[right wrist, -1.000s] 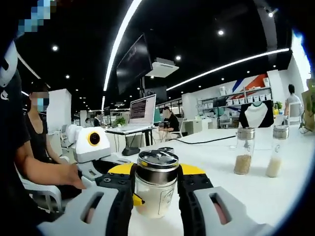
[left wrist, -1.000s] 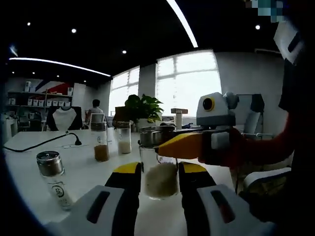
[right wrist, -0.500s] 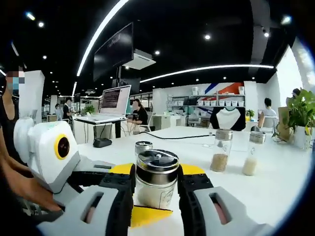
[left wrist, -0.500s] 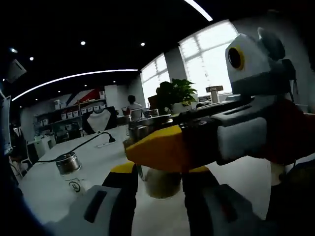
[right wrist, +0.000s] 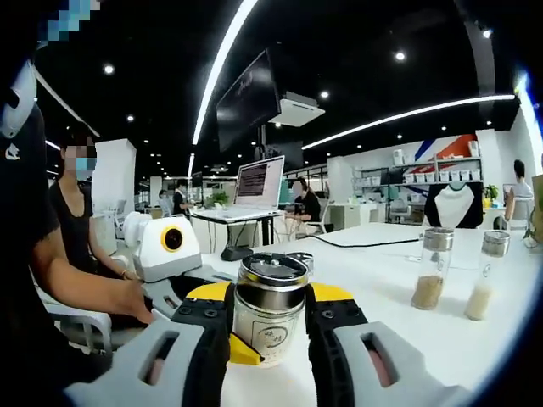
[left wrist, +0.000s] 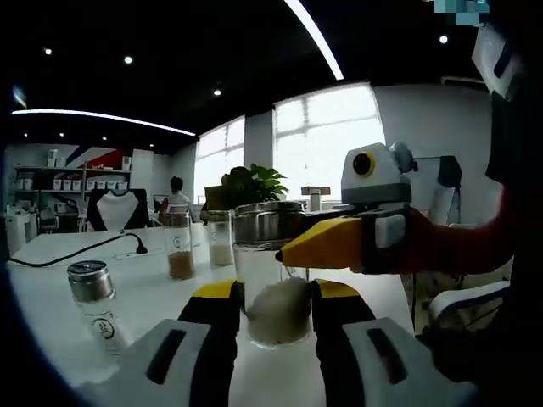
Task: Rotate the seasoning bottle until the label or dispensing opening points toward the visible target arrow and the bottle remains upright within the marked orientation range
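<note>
I have the white bench point(left wrist: 51, 280) under both hands, and the seasoning bottle point(right wrist: 270, 318) stands upright on it, close in front of me. My right tongs point(right wrist: 270, 326) are clamped on its glass body just under the metal lid, label facing my camera. My left tongs point(left wrist: 273, 309) sit either side of the same bottle low down; I cannot tell whether they actually pinch it. I see no target arrow, so I could overshoot the turn. With both tongs crowding it, a twist may tip the bottle or let the glass slip. Three other small bottles point(left wrist: 95, 307) stand apart, out of reach of the turn.
</note>
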A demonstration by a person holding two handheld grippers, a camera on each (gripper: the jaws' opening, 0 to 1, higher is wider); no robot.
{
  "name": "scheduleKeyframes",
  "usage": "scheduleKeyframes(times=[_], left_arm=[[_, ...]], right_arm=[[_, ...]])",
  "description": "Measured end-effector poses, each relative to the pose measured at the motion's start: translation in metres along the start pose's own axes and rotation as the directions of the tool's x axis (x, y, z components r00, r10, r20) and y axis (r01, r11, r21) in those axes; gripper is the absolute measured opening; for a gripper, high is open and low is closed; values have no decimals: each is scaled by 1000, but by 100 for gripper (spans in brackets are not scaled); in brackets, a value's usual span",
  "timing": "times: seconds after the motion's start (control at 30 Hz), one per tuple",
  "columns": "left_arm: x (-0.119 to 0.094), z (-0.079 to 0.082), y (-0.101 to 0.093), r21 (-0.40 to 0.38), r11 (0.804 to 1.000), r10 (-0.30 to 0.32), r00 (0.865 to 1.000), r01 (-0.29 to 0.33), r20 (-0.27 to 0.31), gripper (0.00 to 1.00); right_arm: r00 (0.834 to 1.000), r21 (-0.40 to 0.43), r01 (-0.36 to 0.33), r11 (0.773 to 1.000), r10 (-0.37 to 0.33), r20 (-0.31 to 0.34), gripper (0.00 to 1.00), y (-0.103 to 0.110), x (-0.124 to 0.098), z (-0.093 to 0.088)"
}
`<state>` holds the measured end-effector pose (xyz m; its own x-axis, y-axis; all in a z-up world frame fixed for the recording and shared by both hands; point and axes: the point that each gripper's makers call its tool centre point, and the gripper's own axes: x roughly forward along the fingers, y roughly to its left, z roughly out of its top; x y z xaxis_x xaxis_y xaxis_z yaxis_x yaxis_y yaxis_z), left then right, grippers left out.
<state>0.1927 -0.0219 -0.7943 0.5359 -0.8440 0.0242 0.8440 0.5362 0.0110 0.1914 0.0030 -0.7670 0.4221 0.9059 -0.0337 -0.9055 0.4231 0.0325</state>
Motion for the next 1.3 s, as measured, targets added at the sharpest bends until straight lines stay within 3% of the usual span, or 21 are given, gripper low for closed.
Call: scheduleKeyframes(times=[0.07, 0.1, 0.17, 0.2, 0.27, 0.33, 0.4, 0.5, 0.6, 0.63, 0.67, 0.7, 0.77, 0.93, 1.07, 1.13, 1.17, 1.23, 1.3], left_arm=[[2, -4, -1, -9, 1000, 5, 1000, -5, -13, 35], [4, -6, -1, 2, 1000, 22, 999, -22, -27, 35], [7, -6, 9, 49, 993, 114, 993, -112, -40, 35], [8, -6, 11, 46, 989, 142, 989, -140, -44, 35], [11, -8, 15, 4, 982, 190, 980, -190, -53, 34], [11, -8, 18, 63, 970, 239, 970, -236, -51, 34], [12, -8, 19, 120, 956, 277, 958, -268, -70, 34], [14, -13, 20, 192, 931, 332, 938, -309, -103, 35], [12, -22, 25, 223, 915, 371, 919, -337, -133, 36], [8, -26, 29, 192, 919, 374, 916, -345, -147, 35], [5, -26, 29, 172, 926, 363, 921, -338, -145, 35], [2, -22, 27, 147, 940, 327, 937, -308, -127, 35], [-3, -11, 26, 148, 950, 288, 956, -276, -60, 34], [-9, -5, 19, 71, 988, 142, 989, -139, -40, 34], [-11, -5, 12, 46, 998, 54, 997, -52, -50, 34], [-10, -3, 11, 46, 998, 49, 998, -47, -34, 34], [-8, -2, 10, 35, 998, 49, 998, -48, -32, 34], [-3, 2, 11, 20, 997, 79, 997, -79, -16, 34], [2, 4, 12, 10, 994, 106, 994, -106, -20, 34]], right_arm=[[1000, -1, 24, 1000, -24, -8, 32, 1, 0, -3], [998, -65, 61, 996, -63, -25, 32, -2, -1, -4], [989, -140, 143, 980, -147, -18, 31, -7, 0, -2], [978, -129, 207, 970, -210, -10, 31, -12, 0, -1], [966, -88, 255, 963, -257, -6, 31, -18, 0, -2], [945, 37, 327, 944, -328, 6, 31, -29, -3, -2], [920, 101, 390, 915, -393, 6, 31, -36, -6, -3], [903, 38, 429, 903, -429, 5, 31, -29, 0, -4], [916, 106, 399, 911, -401, -8, 32, -23, 7, -7], [926, 70, 377, 923, -376, -32, 32, -19, 11, -11], [936, 15, 350, 937, -349, -35, 32, -17, 13, -11], [943, -8, 332, 943, -332, -30, 32, -15, 13, -10], [961, -9, 278, 961, -278, 1, 32, -10, 12, -2], [989, -79, 145, 986, -148, -23, 31, -5, 13, -1], [994, -67, 102, 993, -104, -28, 32, -2, 10, 0], [993, -65, 115, 991, -117, -21, 31, 0, 9, 2], [987, -86, 157, 984, -158, -4, 31, -2, 8, 5], [969, -109, 248, 963, -245, 40, 31, -8, 6, 10], [942, -51, 333, 941, -331, 48, 31, -13, 4, 11]])
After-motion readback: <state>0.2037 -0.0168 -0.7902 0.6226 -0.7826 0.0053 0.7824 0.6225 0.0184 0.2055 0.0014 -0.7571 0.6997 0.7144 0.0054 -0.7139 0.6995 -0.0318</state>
